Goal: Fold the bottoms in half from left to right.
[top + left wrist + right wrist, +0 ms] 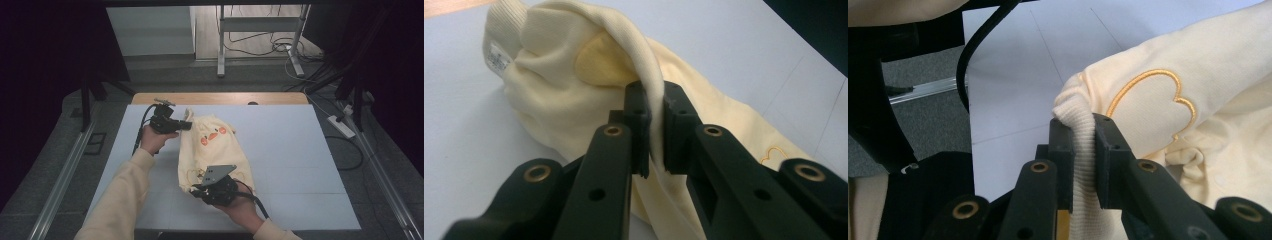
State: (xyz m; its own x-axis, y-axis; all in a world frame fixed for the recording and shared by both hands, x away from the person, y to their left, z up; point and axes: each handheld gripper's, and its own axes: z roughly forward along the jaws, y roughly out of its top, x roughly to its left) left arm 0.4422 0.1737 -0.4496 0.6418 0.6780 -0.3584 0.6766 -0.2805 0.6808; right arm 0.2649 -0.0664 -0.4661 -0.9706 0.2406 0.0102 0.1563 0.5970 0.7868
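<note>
Pale yellow cloth, a small sweater (212, 150), lies bunched in the middle of the white desk (300, 150). The left gripper (654, 130) has its jaws clamped on a fold near the far edge; the right gripper (1083, 160) has its jaws clamped on a ribbed cuff near the front edge. Both grips look done; I judge the spreading or folding is left.
</note>
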